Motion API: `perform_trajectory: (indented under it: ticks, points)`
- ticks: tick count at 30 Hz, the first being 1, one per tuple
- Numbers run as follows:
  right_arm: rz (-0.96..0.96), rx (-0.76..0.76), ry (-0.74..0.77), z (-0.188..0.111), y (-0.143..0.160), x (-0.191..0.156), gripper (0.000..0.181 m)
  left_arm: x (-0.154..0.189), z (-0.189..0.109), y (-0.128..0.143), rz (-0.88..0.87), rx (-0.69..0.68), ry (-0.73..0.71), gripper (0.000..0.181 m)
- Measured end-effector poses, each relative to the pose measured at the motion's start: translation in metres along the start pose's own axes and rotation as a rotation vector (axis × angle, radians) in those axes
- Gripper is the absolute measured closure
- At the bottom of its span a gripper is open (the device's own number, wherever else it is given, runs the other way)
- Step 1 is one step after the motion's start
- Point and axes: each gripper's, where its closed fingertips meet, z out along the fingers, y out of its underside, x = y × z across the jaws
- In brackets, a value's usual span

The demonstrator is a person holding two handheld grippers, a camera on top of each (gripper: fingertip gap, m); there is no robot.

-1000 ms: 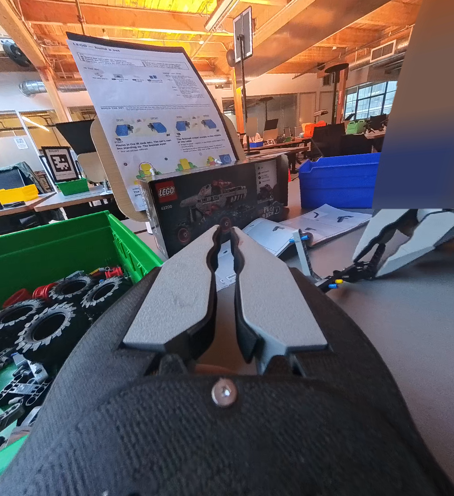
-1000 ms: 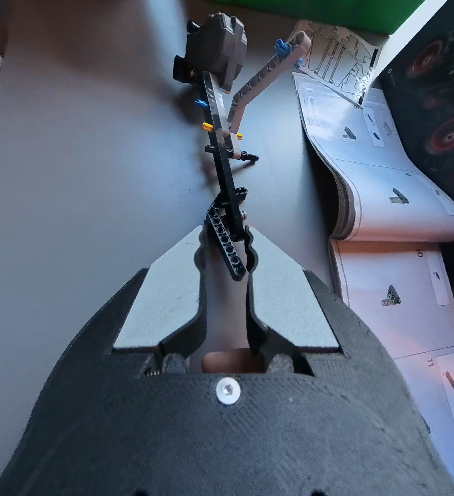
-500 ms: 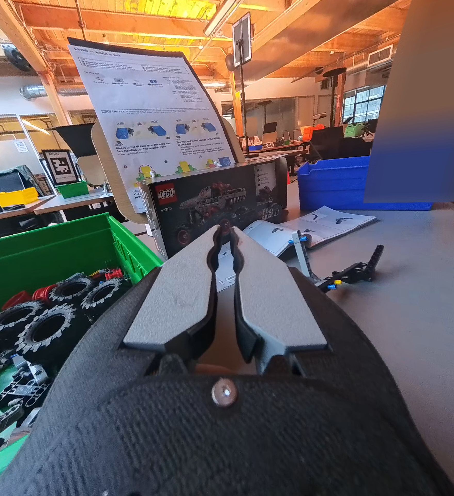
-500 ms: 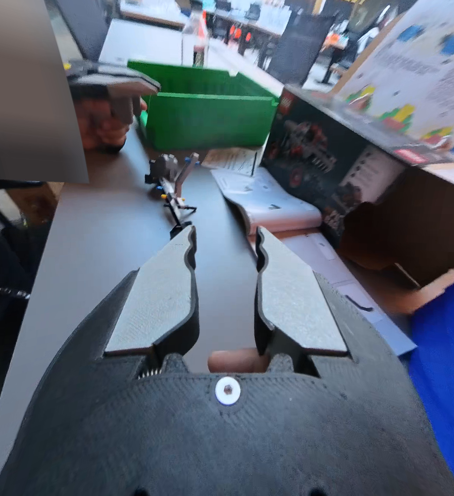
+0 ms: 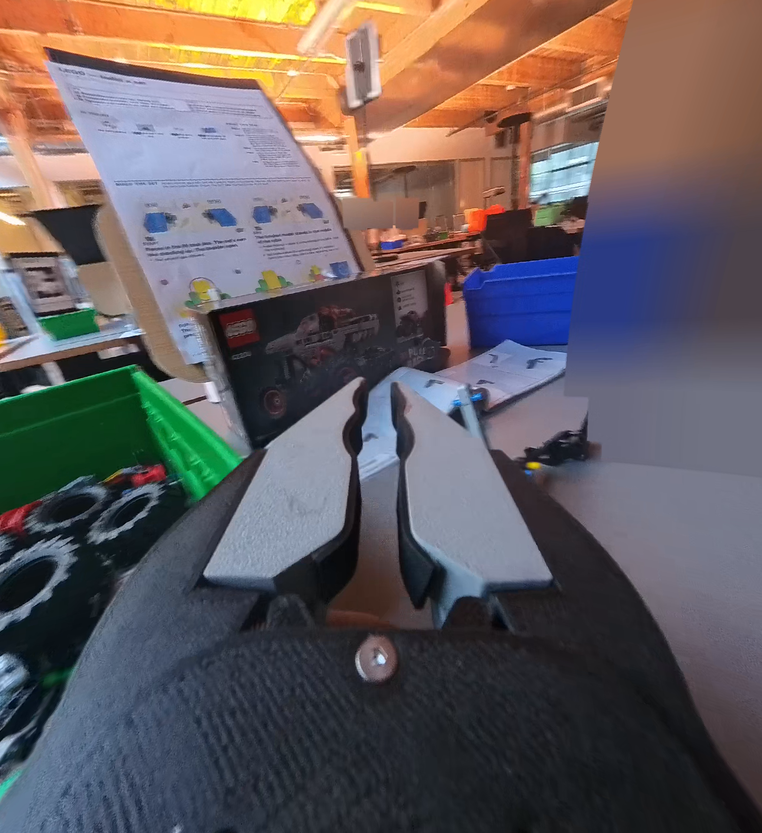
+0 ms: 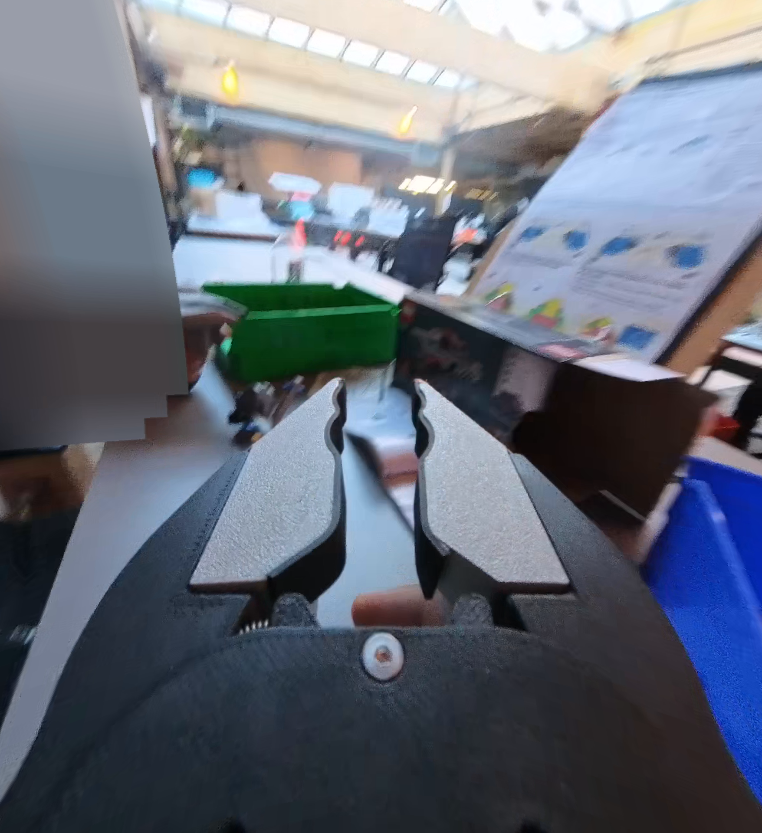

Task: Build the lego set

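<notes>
The part-built lego assembly (image 5: 555, 450), a black frame with a grey beam and blue and yellow pins, lies on the grey table (image 5: 685, 586) just right of my left gripper (image 5: 377, 392). That gripper's jaws stand almost together with nothing between them. The assembly shows blurred in the right wrist view (image 6: 257, 414), well ahead of my right gripper (image 6: 379, 392), which is open and empty above the table. A green bin (image 5: 54, 428) at the left holds black tyres (image 5: 23, 590) and loose parts.
The lego box (image 5: 325, 342) stands behind the open instruction booklet (image 5: 505, 365), with a printed sheet on a board (image 5: 203, 180) leaning over it. A blue bin (image 5: 519, 306) sits at the far right; in the right wrist view it (image 6: 731, 586) is close on the right. Tip to tip, the grippers are about 30 cm apart.
My right gripper let go of the assembly's black beam, opened, and pulled back and tilted up. It has left the left wrist view. My left gripper shifted slightly; its jaws are unchanged.
</notes>
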Motion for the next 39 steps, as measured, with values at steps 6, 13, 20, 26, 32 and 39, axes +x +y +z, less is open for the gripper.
perform_trajectory:
  ticks: [6, 13, 20, 26, 32, 39]
  points:
    - [-0.126, -0.388, -0.182, 0.048, 0.085, -0.055, 0.148, 0.04, 0.007, 0.016, -0.106, -0.145, 0.307, 0.15]
    - [-0.108, -0.534, -0.258, 0.065, 0.125, -0.074, 0.149, 0.074, 0.026, 0.067, -0.059, -0.508, 0.49, 0.111]
    - [-0.11, -0.637, -0.272, 0.066, 0.146, -0.078, 0.158, 0.082, 0.035, 0.093, 0.007, -0.669, 0.539, 0.134]
    - [-0.141, -0.637, -0.323, 0.059, 0.144, -0.087, 0.176, 0.08, 0.036, 0.091, -0.006, -0.652, 0.528, 0.154]
    - [-0.147, -0.645, -0.365, 0.042, 0.139, -0.088, 0.177, 0.072, 0.039, 0.083, -0.083, -0.613, 0.507, 0.156]
    - [-0.074, -0.594, -0.339, 0.032, 0.121, -0.073, 0.177, 0.071, 0.039, 0.079, -0.172, -0.597, 0.544, 0.135]
